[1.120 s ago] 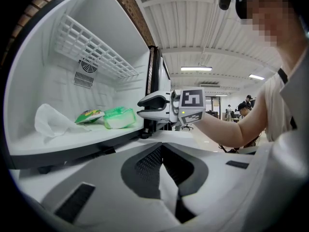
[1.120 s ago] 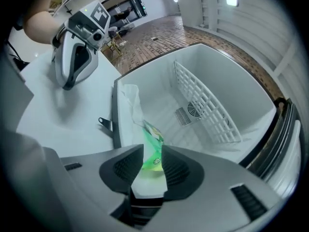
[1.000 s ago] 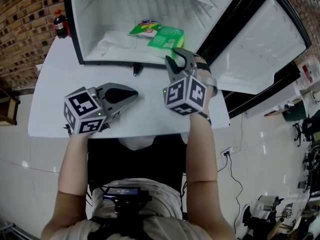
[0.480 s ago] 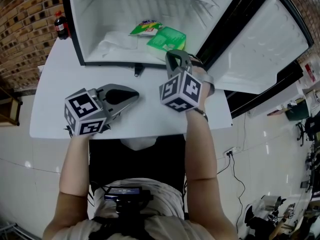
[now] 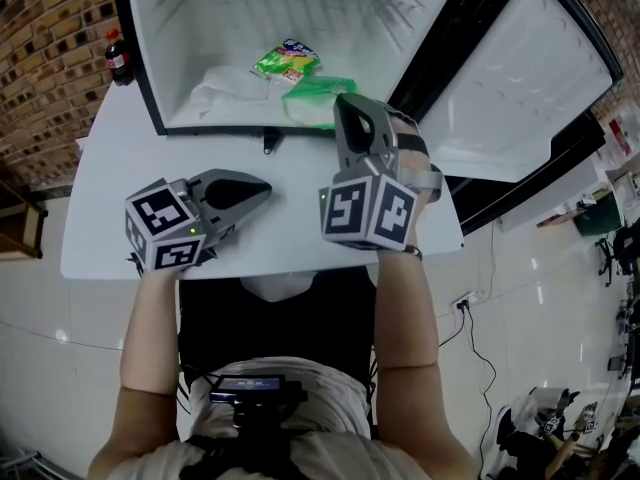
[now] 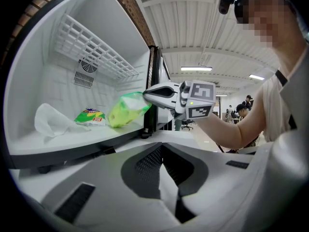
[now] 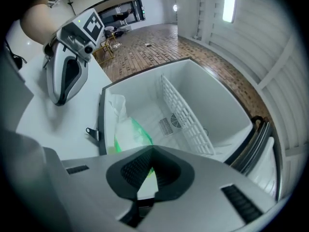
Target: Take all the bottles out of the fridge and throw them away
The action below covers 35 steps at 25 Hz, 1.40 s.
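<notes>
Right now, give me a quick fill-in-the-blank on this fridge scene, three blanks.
1. The right gripper has its jaws shut on the ___ bag.
2. The bottle stands outside the fridge, next to the ___ wall.
3. The fridge's door stands ___.
Missing words: green; brick; open.

L tongs (image 5: 258, 190) sit low over the desk (image 5: 110, 148) nr its front edge, jaws together, nothing btwn them. R tongs (image 5: 345, 108) held higher by desk's back edge, approx level, jaws just closed, tips pinching a thin green bag (image 5: 305, 96). Both bare forearms reach fwd over front edge.
</notes>
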Each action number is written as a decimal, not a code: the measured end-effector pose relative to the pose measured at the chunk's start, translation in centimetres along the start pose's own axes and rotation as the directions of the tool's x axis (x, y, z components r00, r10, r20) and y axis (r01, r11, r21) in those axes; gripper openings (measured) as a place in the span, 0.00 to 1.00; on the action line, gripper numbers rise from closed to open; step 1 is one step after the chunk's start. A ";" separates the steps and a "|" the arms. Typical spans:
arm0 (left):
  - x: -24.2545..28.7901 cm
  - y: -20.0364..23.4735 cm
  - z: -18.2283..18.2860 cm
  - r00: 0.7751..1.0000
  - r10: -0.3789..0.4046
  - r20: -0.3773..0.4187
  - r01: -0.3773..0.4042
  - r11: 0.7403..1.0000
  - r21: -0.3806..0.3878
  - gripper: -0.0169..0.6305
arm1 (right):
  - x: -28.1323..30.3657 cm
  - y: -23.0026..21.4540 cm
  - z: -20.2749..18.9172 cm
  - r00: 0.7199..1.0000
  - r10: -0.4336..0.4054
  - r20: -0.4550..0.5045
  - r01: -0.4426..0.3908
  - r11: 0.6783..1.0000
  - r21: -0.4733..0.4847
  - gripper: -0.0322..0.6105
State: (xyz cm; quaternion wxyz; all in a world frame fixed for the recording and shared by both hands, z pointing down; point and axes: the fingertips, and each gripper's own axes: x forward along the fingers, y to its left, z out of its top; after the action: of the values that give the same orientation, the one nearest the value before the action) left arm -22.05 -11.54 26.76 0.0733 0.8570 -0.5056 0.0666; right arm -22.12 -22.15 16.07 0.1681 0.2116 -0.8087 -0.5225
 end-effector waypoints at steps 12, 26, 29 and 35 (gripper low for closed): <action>-0.4 0.2 0.6 1.000 0.002 -0.011 -0.002 1.000 -0.001 0.04 | -8.6 -3.4 1.4 0.986 -0.057 0.154 0.043 0.995 0.094 0.05; 8.5 -6.0 2.2 0.985 -0.169 -0.020 0.170 0.985 0.020 0.04 | -18.5 -4.2 -4.1 0.989 -0.050 0.142 0.020 0.978 0.208 0.05; 10.7 -7.0 2.6 0.981 -0.195 -0.024 0.196 0.980 0.022 0.05 | -21.0 -4.9 -6.0 0.990 -0.057 0.125 0.029 0.975 0.221 0.05; 14.7 -10.1 3.3 0.964 -0.263 -0.031 0.264 0.964 0.033 0.05 | -25.6 -4.7 -11.1 0.999 -0.047 0.018 0.041 0.972 0.233 0.05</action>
State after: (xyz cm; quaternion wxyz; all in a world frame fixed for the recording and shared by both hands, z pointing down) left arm -6.05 -19.93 25.65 0.0724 0.9168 -0.3850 0.0771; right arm 5.98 -19.28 14.86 0.1213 0.2417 -0.8612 -0.4303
